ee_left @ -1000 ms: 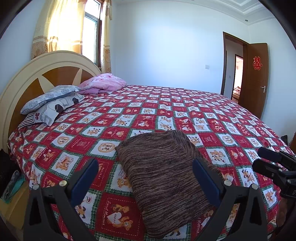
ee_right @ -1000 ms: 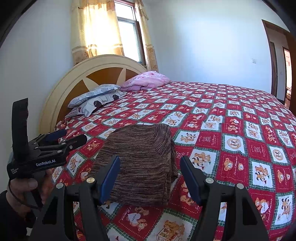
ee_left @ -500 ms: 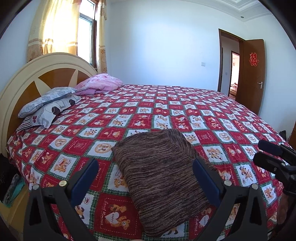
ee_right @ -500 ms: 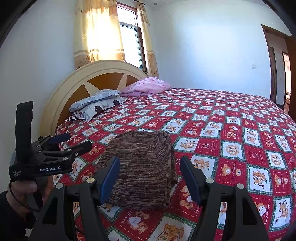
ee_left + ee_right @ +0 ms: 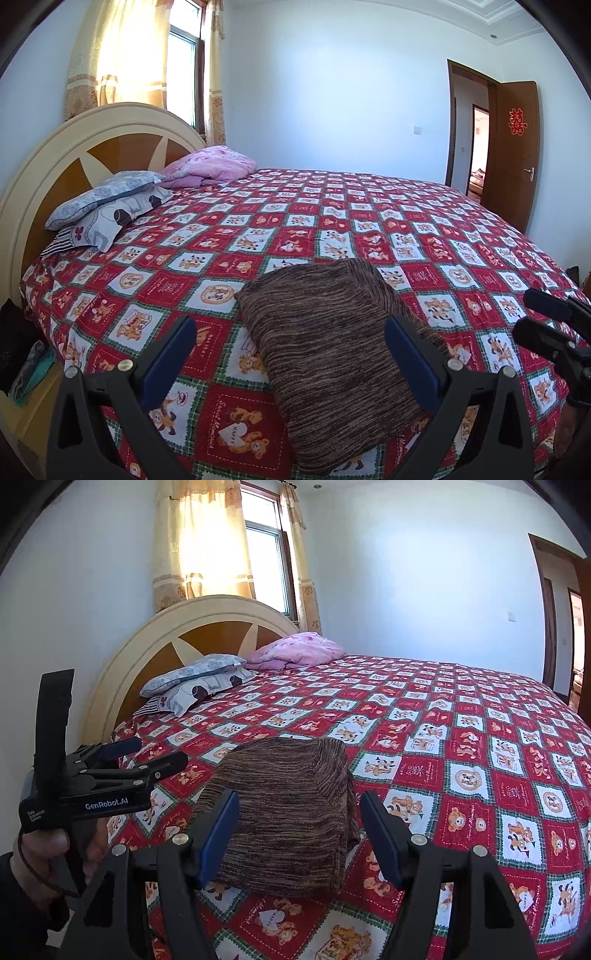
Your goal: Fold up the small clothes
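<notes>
The left gripper [image 5: 290, 360] stood with its jaws spread wide and nothing between the pads, held off the bed. The right gripper [image 5: 299, 834] was likewise released, jaws apart and gripping nothing. Both pointed at the brown knitted garment [image 5: 332, 354], which lay on the patterned bedspread [image 5: 295, 221] near the bed's near edge, between the two grippers and apart from both.

The garment formed a compact, layered rectangle with squared edges and one doubled fold along its far right side. Judged from that shape, folding of this piece appeared complete or nearly so. No other loose clothing was visible on the bedspread; only the pillows [image 5: 107, 203] lay by the headboard [image 5: 66, 147], well apart from the garment. Remaining work, if any, was probably final tidying or fetching another item.
</notes>
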